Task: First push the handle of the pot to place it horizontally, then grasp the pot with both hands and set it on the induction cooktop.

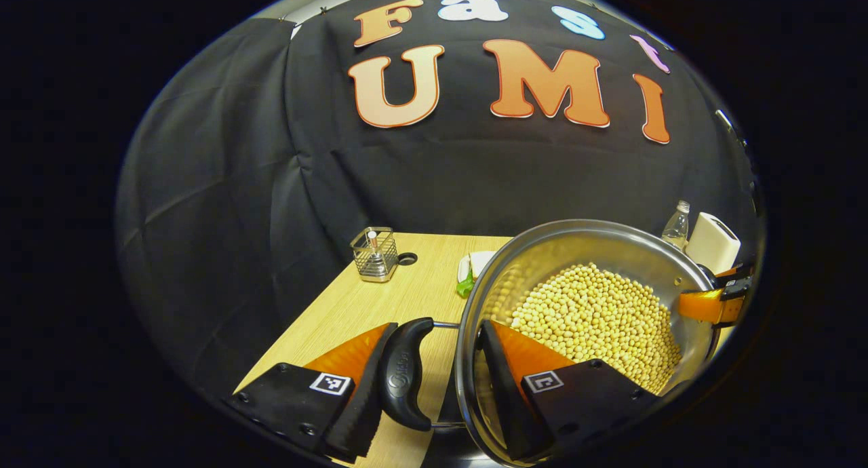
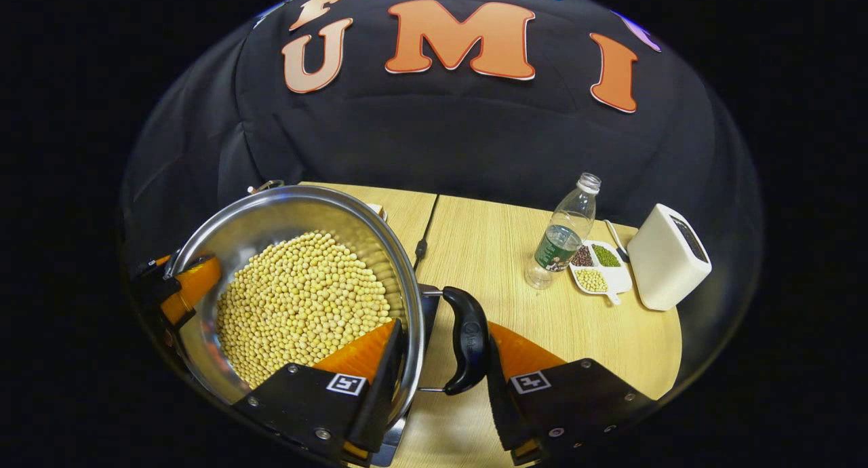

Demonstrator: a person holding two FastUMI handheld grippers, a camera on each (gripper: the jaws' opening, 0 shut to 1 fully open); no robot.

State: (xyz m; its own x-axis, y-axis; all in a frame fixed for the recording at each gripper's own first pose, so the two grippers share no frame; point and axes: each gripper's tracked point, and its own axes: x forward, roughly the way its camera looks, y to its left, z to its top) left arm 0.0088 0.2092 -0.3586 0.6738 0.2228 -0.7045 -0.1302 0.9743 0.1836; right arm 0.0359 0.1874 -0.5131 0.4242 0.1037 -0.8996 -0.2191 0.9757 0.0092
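Both grippers, left (image 1: 434, 386) and right (image 2: 441, 380), are clamped on the black side handles (image 1: 405, 373) of the bean-filled round steel pot (image 2: 224, 230), held above the wooden table (image 2: 488, 251). Level, matched lowering is advised.

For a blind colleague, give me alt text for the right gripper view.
The right tongs straddle the rim and black side handle of a steel pot filled with yellow beans, above a wooden table.
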